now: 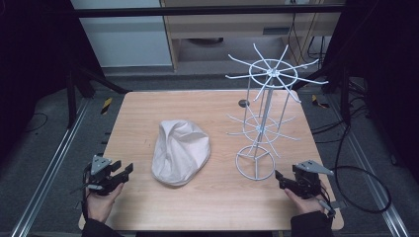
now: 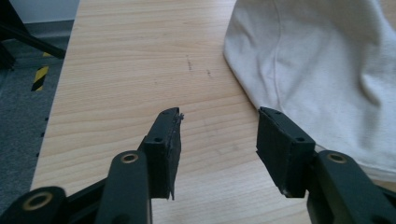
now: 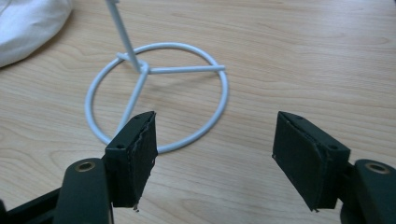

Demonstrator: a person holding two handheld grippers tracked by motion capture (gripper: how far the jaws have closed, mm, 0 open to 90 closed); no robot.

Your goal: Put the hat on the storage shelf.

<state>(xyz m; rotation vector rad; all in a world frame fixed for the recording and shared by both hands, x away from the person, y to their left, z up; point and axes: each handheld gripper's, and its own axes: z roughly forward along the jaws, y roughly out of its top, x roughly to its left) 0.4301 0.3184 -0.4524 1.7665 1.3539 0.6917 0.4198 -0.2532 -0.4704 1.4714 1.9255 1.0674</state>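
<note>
1. Desk (image 1: 148,106) of pale wood carries two things: a crumpled cream cloth hat (image 1: 179,151) near its middle and a white wire rack (image 1: 262,118) standing upright toward the right side.
2. Left gripper (image 1: 126,171) sits at the near left corner, its jaws parted about halfway with nothing between them. In the left gripper view the hat (image 2: 322,70) lies at about two o'clock from the jaws, its near edge just beside the right-hand jaw but not between the pads.
3. The hat's long axis runs roughly from twelve to six o'clock on the desk in the high view, with its broad rounded end toward the person. Bare wood lies open to its left, giving room to come in from that flank.
4. The left gripper is the nearer one to the hat; I judge a short swing toward two o'clock would bring the hem between its jaws.
5. The rack's ring base (image 3: 159,95) lies at about eleven o'clock just ahead of the right gripper (image 3: 215,158), which rests at the near right corner (image 1: 277,176), jaws wide apart and holding nothing.
6. Spokes overhang the desk's far right part, so any lift there has less open room.
</note>
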